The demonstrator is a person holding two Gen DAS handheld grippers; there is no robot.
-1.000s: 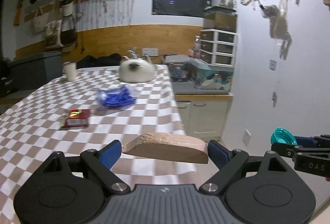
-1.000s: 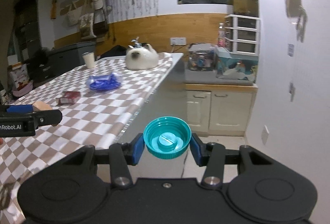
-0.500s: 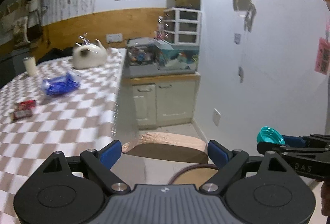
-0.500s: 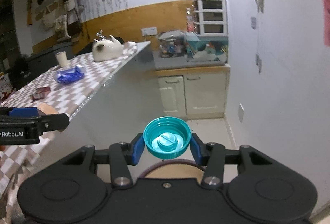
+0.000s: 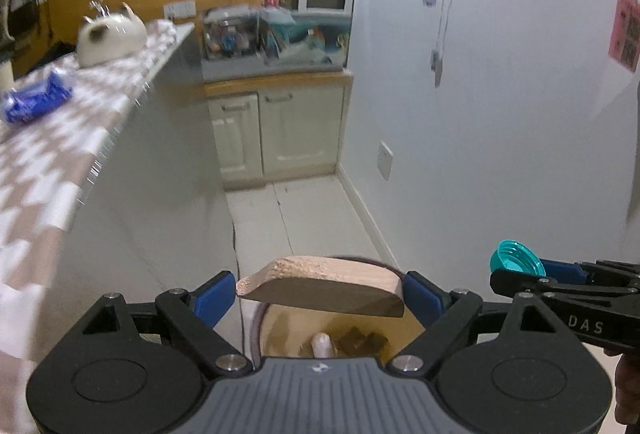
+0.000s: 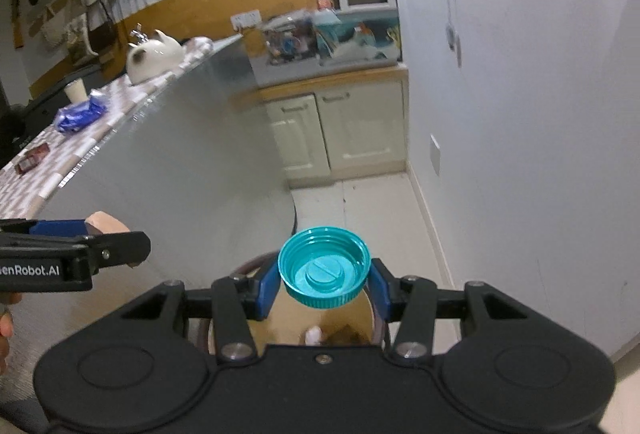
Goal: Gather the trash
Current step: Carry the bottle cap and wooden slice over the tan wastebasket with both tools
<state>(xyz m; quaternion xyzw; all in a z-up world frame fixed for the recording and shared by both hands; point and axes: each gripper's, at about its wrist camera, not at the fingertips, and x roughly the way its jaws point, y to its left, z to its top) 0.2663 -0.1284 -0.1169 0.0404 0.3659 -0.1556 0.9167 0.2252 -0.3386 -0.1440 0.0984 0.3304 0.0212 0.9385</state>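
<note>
Left wrist: wood piece between claw pads.

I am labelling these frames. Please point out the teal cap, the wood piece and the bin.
teal cap (image 6: 324, 272): right wrist view, on its ribbed inner face.
wood piece (image 5: 324, 292): left wrist view, on its flat front face.
bin (image 5: 280, 326): left wrist view, on its tan inner wall.
</note>
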